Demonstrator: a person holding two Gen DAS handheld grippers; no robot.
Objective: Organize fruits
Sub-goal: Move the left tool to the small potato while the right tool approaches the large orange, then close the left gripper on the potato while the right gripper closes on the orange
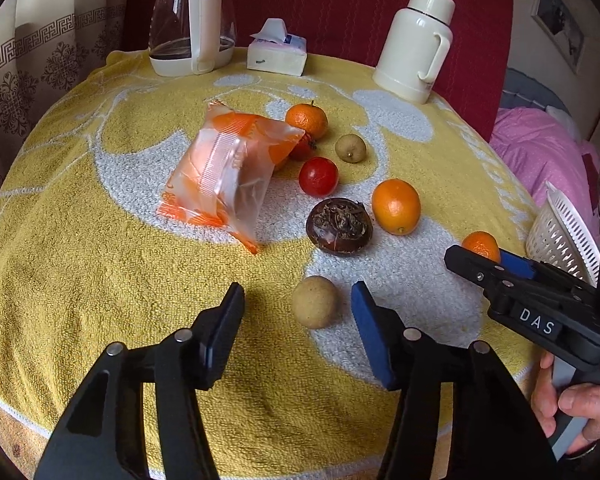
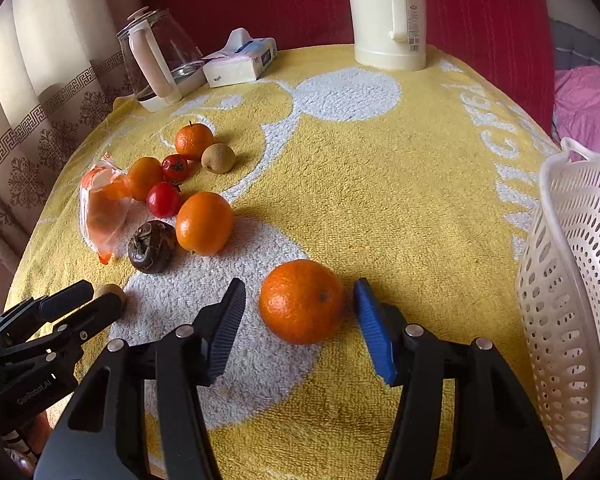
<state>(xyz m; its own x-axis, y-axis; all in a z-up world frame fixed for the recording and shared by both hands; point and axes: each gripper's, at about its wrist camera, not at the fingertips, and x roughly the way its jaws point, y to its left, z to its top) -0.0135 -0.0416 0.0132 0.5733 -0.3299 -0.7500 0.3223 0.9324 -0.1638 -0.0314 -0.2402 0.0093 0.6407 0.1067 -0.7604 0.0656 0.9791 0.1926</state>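
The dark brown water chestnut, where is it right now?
The dark brown water chestnut lies mid-table on the yellow towel, between the orange plastic packet and an oval orange fruit, just below the red tomato.

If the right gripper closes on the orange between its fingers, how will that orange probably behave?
The orange is round and lies free on the towel, so an off-centre push would probably roll it. Its dimpled peel should suit the ribbed pads of the right gripper. It looks firm, likely not fragile.
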